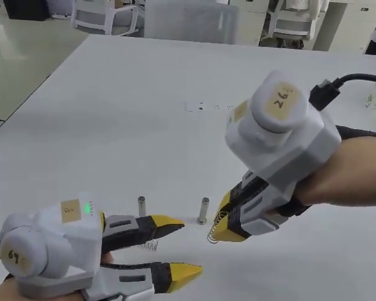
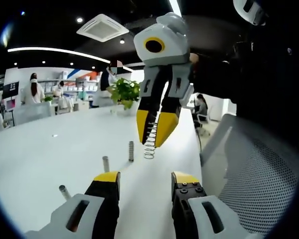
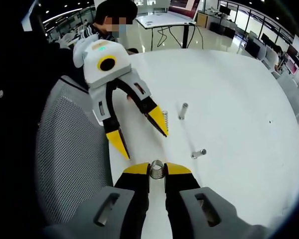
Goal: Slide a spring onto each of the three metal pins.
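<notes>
Head view, over a white surface (image 1: 144,125): right tongs (image 1: 220,221) clenched on a spring (image 1: 213,235) just at five o'clock of an upright metal pin (image 1: 203,210), left tongs (image 1: 191,248) released near a second spring (image 1: 150,244); line the coil's bore squarely over the pin tip, then lower straight.

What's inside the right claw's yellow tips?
A spring, pinched in the right claw. One end pokes out; the coils between the tips are covered.

The left gripper (image 1: 192,248) is cut off at the bottom edge, and its jaw partly hides a spring (image 1: 150,244).
</notes>
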Tool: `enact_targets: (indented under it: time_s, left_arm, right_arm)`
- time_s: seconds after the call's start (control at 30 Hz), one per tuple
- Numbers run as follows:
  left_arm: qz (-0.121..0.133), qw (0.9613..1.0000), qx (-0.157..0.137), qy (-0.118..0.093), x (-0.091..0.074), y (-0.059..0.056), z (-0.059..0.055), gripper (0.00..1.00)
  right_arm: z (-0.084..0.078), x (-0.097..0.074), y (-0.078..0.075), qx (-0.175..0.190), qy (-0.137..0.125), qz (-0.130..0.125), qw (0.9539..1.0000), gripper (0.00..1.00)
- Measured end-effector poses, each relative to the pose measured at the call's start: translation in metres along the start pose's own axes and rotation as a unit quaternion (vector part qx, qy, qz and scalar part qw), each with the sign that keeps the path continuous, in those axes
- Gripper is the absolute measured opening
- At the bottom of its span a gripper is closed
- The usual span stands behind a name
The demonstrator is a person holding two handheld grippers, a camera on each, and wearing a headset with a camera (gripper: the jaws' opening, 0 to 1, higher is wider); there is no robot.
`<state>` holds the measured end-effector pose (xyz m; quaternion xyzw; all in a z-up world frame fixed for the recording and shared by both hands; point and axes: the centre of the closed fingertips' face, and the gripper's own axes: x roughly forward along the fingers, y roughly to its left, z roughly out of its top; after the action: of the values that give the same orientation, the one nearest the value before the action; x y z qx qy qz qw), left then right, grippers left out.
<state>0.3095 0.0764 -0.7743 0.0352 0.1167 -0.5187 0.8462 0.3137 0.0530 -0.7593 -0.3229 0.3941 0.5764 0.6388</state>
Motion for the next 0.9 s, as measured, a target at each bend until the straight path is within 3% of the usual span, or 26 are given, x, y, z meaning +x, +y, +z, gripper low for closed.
enact_targets:
  time_s: [0.53, 0.9]
  left_arm:
    - [0.073, 0.9970, -0.025, -0.004, -0.033, 0.027, -0.011, 0.48]
    - [0.103, 0.9941, -0.033, -0.002, -0.044, 0.040, -0.014, 0.55]
  right_arm:
    - [0.001, -0.004, -0.018, 0.000, 0.004, -0.016, 0.9999, 0.08]
    - [0.006, -0.006, -0.036, -0.004, 0.012, -0.034, 0.9993, 0.08]
